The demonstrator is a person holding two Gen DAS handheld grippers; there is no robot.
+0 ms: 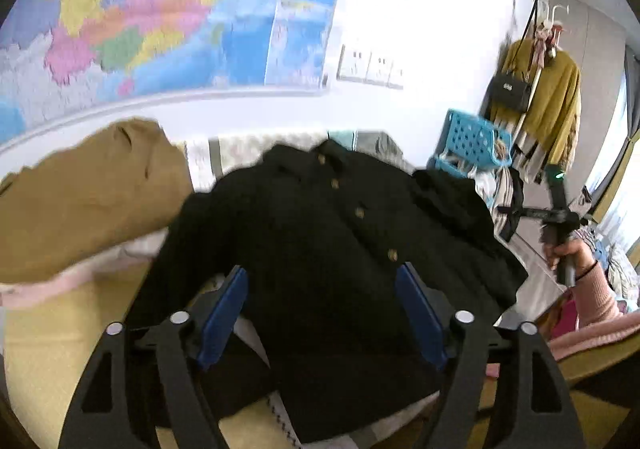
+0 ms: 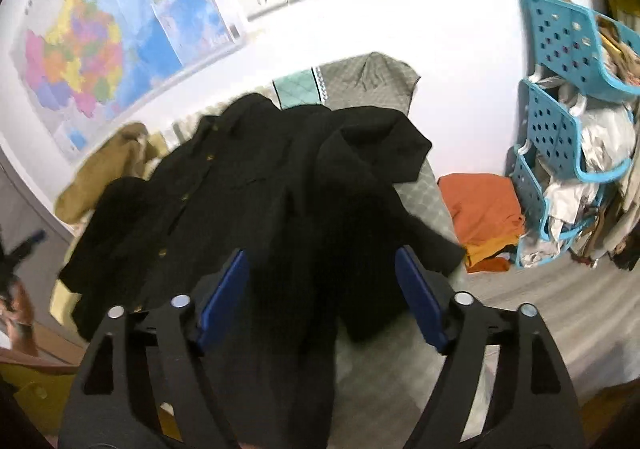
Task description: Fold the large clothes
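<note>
Left wrist view alone: right hand; both tongs apart, seemingly above black coat.

obstacles: tan garment left | blue baskets right

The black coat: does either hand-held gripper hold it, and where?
Neither: the left hand-held gripper and the right hand-held gripper are open above the black coat.
</note>
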